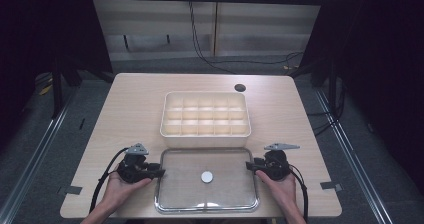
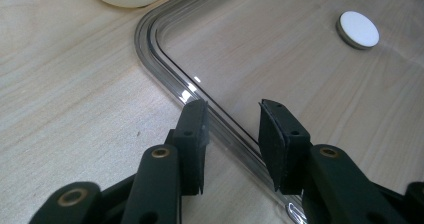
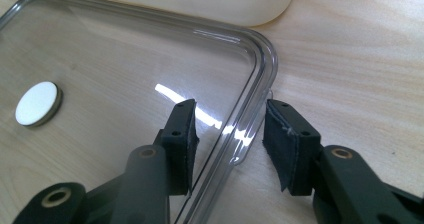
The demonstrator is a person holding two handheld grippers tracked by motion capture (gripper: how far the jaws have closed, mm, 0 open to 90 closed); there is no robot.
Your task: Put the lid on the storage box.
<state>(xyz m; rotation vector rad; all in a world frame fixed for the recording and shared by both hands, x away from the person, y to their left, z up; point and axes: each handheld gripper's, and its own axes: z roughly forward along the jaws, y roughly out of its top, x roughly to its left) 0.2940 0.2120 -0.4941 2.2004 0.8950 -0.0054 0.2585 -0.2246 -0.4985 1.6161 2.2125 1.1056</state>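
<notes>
Clear lid [image 1: 206, 202], a rounded glass or plastic rectangle with a raised rim, lies flat on the near part of the counter [image 1: 130, 104], just in front of the cream divided box [image 1: 205, 115]. A small round white knob [image 1: 207, 177] sits at the lid's middle.

The left claw [image 1: 161, 173] is held in the person's left hand [image 1: 121, 184] at the lid's left edge. In the left gripper view its jaws are spread, one on each side of the rim [image 2: 170, 79], with a gap to each pad; it appears to touch nothing, though the contact point is hard to judge from this angle.

The right claw [image 1: 248, 166], in the right hand [image 1: 281, 185], is at the lid's right edge. In the right gripper view its jaws are likewise spread astride the rim [image 3: 260, 79], one pad over the clear panel and the other over bare wood.

A dark round hole [image 1: 240, 87] marks the counter's far right area, beyond the box.
</notes>
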